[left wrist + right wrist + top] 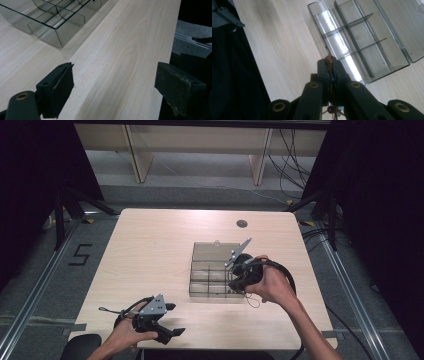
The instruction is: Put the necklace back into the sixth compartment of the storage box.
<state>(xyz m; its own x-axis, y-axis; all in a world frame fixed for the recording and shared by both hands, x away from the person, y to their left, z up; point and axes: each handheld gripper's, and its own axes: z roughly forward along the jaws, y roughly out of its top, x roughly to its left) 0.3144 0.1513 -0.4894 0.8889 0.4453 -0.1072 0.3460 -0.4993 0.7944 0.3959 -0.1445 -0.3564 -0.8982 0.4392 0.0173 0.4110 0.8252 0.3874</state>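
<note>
A clear smoky compartment box (191,279) stands on the table right of centre, its lid folded back. My right gripper (233,284) hovers at the box's near right corner, above its compartments (384,66). Its jaws are shut on a small reddish-brown piece (330,59), and a thin cord with tiny beads (332,109) hangs below; the cord (254,301) also loops under the hand. My left gripper (175,319) rests low near the table's front left, open with nothing between its pads (60,85), and looks toward a corner of the box (58,37).
The light wooden table (150,245) has a round cable hole (242,223) at the back right. Its front edge runs just behind the left gripper. Black curtains flank both sides, and cables lie on the floor at the right.
</note>
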